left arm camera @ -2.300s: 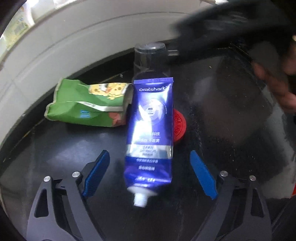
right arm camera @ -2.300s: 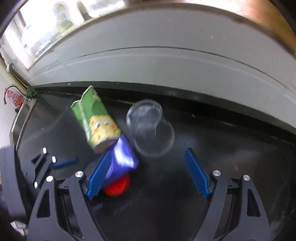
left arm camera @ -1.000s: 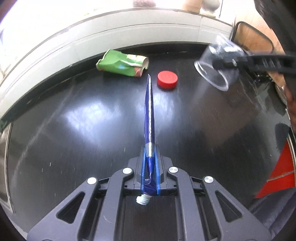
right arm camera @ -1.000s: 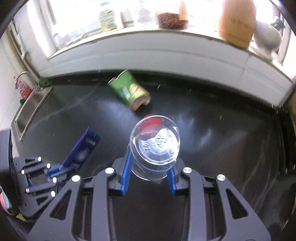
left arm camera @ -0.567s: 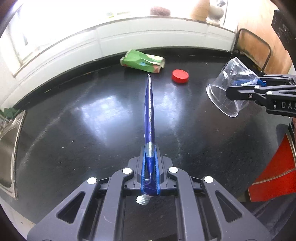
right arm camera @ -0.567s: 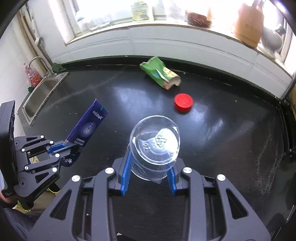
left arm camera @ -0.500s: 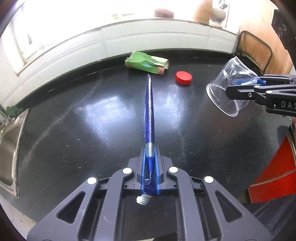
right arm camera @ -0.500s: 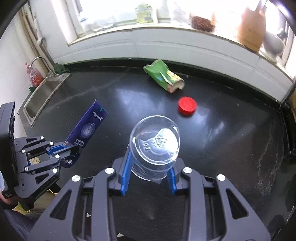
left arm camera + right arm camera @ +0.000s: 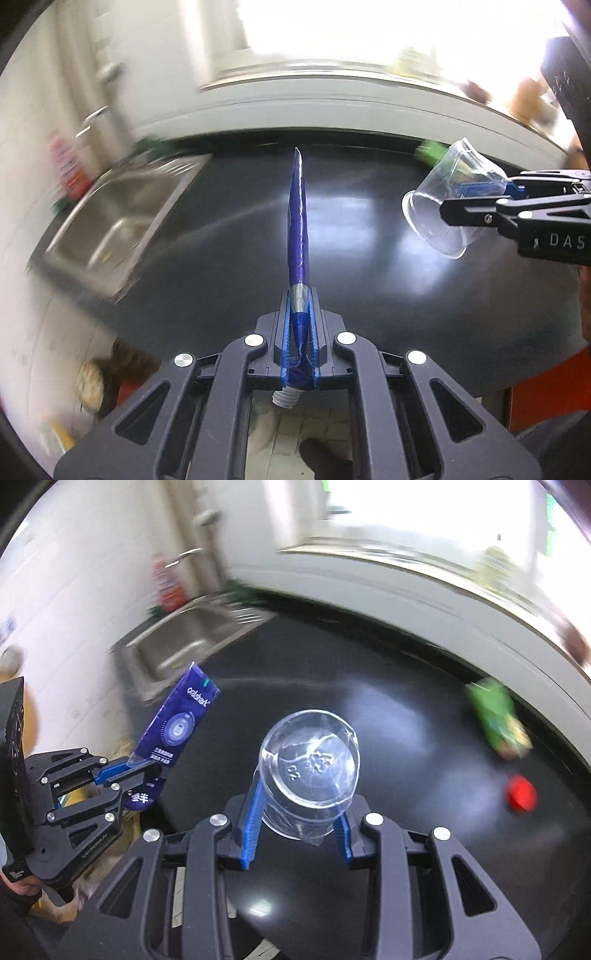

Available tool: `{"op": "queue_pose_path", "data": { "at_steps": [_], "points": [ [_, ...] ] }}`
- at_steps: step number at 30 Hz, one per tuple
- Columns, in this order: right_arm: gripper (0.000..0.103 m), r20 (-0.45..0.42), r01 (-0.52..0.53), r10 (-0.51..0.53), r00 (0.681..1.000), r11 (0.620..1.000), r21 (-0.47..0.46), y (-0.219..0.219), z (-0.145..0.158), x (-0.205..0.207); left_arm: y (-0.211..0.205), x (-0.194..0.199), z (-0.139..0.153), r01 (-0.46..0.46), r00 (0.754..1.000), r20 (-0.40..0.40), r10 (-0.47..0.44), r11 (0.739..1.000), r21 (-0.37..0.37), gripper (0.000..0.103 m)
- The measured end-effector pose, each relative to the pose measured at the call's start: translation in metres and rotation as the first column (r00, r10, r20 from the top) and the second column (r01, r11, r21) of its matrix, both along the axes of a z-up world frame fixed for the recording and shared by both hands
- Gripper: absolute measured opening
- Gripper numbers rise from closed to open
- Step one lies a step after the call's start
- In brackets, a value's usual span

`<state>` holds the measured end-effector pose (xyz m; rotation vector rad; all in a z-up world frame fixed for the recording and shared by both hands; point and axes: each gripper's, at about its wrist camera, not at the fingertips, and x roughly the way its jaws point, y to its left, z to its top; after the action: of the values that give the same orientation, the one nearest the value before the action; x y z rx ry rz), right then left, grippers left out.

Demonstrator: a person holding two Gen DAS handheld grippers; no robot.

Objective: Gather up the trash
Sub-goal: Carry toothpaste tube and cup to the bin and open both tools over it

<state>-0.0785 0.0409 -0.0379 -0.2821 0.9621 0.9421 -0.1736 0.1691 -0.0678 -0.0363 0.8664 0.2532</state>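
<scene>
Two tongs clamped shut: left tongs (image 9: 299, 332) on blue tube (image 9: 298, 229), right tongs (image 9: 297, 834) on clear cup (image 9: 308, 768).

A flattened blue toothpaste tube (image 9: 297, 236), uncapped, is pinched near its threaded neck and sticks out above the black counter (image 9: 369, 280), just right of the steel sink. To its right a clear plastic cup (image 9: 308, 766), creased, is clamped by its sides, its base facing away from its holder. A crumpled green snack box (image 9: 498, 716) and a red lid (image 9: 521, 794) lie blurred on the counter's far right.
</scene>
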Motion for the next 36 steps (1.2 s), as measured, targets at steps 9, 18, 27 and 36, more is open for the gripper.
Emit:
{"op": "queue_pose_path", "data": {
  "at_steps": [9, 18, 27, 36],
  "points": [
    [0.034, -0.121, -0.349, 0.352, 0.928, 0.936, 0.048, 0.156, -0.021, -0.107, 0.120, -0.132, -0.023, -0.376, 0.926, -0.053, 0.374, 0.925, -0.044, 0.008],
    [0.034, -0.239, -0.475, 0.455, 0.858, 0.879, -0.031, 0.235, -0.084, -0.188, 0.178, -0.211, -0.085, -0.494, 0.866, -0.155, 0.476, 0.863, -0.109, 0.008],
    [0.035, -0.275, -0.498, 0.448, 0.851, 0.854, -0.149, 0.276, -0.144, -0.208, 0.198, -0.215, -0.153, -0.483, 0.870, -0.213, 0.445, 0.856, -0.184, 0.008],
    [0.035, -0.292, -0.500, 0.439, 0.850, 0.846, -0.183, 0.302, -0.163, -0.199, 0.213, -0.206, -0.172, -0.464, 0.878, -0.233, 0.418, 0.864, -0.198, 0.008]
  ]
}}
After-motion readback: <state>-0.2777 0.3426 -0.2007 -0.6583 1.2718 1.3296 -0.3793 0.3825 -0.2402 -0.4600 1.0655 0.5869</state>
